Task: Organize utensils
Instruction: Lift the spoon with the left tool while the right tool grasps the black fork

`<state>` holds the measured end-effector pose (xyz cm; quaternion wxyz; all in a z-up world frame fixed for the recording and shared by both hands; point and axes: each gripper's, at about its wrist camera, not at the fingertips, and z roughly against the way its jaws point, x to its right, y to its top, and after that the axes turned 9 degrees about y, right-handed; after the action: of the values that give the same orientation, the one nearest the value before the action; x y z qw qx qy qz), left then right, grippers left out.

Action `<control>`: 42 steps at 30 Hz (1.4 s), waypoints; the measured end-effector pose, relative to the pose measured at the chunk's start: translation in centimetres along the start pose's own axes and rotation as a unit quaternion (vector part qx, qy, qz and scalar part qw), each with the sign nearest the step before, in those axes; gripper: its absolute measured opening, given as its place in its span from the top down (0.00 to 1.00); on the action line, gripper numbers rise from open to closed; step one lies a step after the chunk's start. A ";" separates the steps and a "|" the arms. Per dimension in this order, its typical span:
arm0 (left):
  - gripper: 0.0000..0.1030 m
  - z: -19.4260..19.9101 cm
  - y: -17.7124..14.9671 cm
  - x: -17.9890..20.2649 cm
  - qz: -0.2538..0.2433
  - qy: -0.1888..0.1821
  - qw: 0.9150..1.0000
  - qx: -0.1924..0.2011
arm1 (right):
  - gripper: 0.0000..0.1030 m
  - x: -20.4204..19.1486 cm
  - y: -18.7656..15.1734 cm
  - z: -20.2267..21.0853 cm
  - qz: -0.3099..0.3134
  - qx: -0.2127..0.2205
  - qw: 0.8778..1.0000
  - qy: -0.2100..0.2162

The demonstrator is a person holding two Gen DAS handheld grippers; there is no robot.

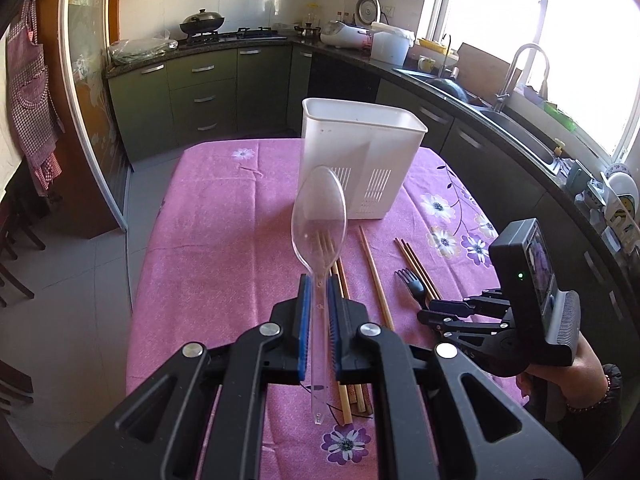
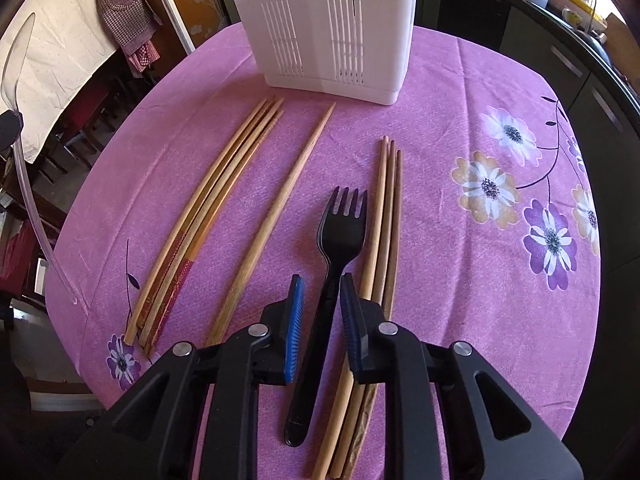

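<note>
While my left tool (image 1: 316, 300) points down at a slant over the tabletop (image 1: 208, 232), its blue pads are clamped on the handle of a clear plastic spoon (image 1: 319, 216), bowl raised toward the white utensil holder (image 1: 360, 152) standing at the far side of the purple floral cloth. My right tool (image 2: 320, 312) tilts steeply downward, with a hand (image 1: 576, 368) gripping its handle low at the right. Its jaws straddle the handle of a black fork (image 2: 340, 232) lying flat on the cloth, narrow but not yet pressing it. Just right of the fork lie three chopsticks (image 2: 390, 208); one single chopstick (image 2: 280, 216) and a bundle of chopsticks (image 2: 208, 216) lie to its left.
</note>
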<state>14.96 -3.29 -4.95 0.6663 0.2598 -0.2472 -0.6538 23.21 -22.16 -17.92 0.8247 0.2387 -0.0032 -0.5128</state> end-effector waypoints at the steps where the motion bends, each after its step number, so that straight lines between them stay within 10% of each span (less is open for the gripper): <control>1: 0.92 -0.1 0.0 -0.2 0.001 0.000 1.000 -0.001 | 0.82 -0.1 0.1 -0.2 0.001 -0.002 1.000 -0.003; 26: 0.92 -0.8 1.3 -0.6 -0.001 -0.003 1.000 0.001 | 0.90 -0.8 1.6 0.0 -0.009 0.025 1.000 -0.012; 36: 0.92 1.2 13.1 0.2 0.046 -0.066 0.988 0.134 | 0.90 0.3 -0.3 5.8 -0.033 0.149 0.986 0.067; 42: 0.92 -2.5 19.1 2.2 0.061 -0.043 0.976 0.206 | 0.90 1.1 -1.9 6.7 -0.038 0.173 0.980 0.086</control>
<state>30.85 -5.19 5.97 0.6260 0.3479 -0.4202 -0.5573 20.45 -26.40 -12.98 0.7478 0.4209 -0.0123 -0.5133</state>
